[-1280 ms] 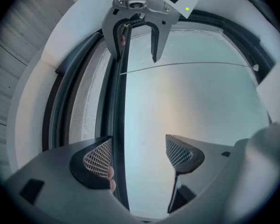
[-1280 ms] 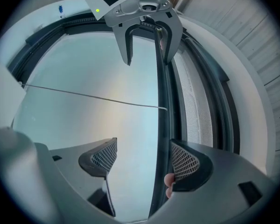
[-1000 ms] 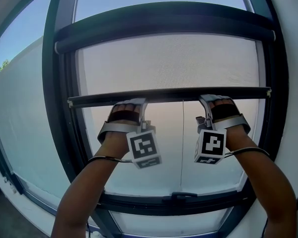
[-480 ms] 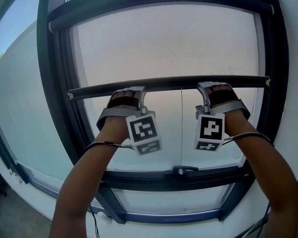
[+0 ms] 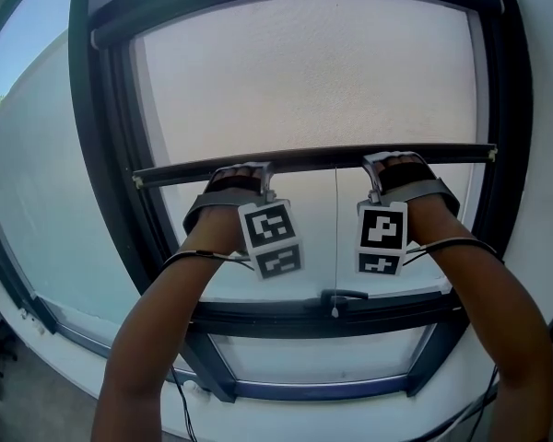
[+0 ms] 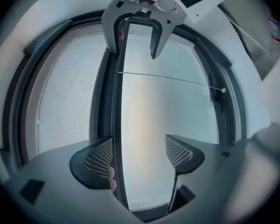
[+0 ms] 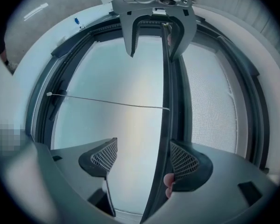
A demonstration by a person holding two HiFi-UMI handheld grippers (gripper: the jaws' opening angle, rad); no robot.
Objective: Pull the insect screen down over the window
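The head view hides both jaw pairs behind hands. Gripper views show left gripper and right gripper wide apart, unclamped, screen bar against one jaw each, mid-window.

No text, label or number can be read.

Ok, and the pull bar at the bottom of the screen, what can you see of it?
The pull bar is a slim dark rail, likely metal, spanning the window frame almost level. Pale mesh runs up from it; a thin cord drops from its middle. It lies against one jaw of the left hand-held gripper and one of the right hand-held gripper, both with jaws apart.
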